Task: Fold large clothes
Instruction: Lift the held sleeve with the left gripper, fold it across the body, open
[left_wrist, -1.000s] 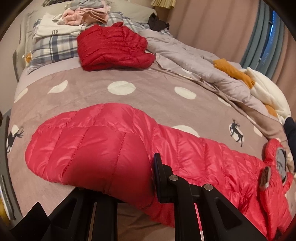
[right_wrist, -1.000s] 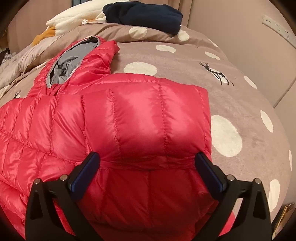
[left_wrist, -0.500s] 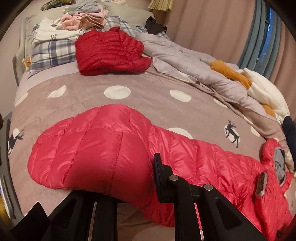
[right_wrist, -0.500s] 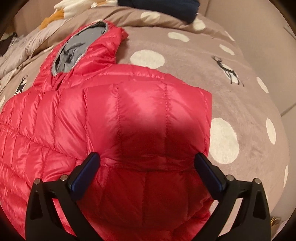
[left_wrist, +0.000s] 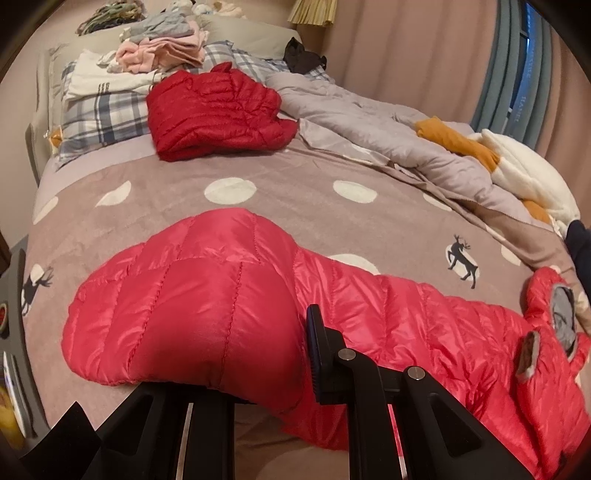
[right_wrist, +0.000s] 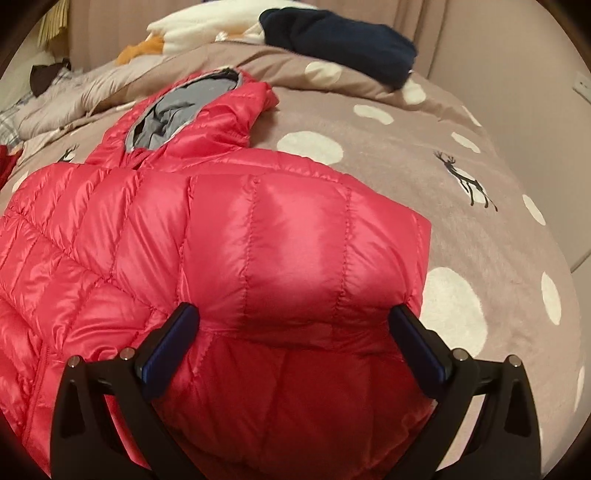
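A bright pink-red puffer jacket (left_wrist: 203, 302) lies across the bed, its grey-lined hood (left_wrist: 561, 314) at the right of the left wrist view. My left gripper (left_wrist: 304, 332) is shut on the jacket's near edge. Fabric drapes over its left finger and hides it. In the right wrist view a folded part of the jacket (right_wrist: 295, 229) bulges between the fingers of my right gripper (right_wrist: 297, 325). Its jaws stand wide apart, one on each side of the fold. The hood (right_wrist: 177, 110) lies beyond, at upper left.
The brown blanket (left_wrist: 295, 206) has white dots and deer. A folded dark red puffer (left_wrist: 218, 114) lies near plaid pillows (left_wrist: 96, 118) and a clothes pile (left_wrist: 162, 55). A grey quilt (left_wrist: 388, 140), mustard and white garments (left_wrist: 517, 173) and a navy garment (right_wrist: 340, 40) lie beyond.
The right wrist view has rolled, so the hood and blanket sit differently in it; the jaws kept their width. The left gripper keeps its hold and has barely moved.
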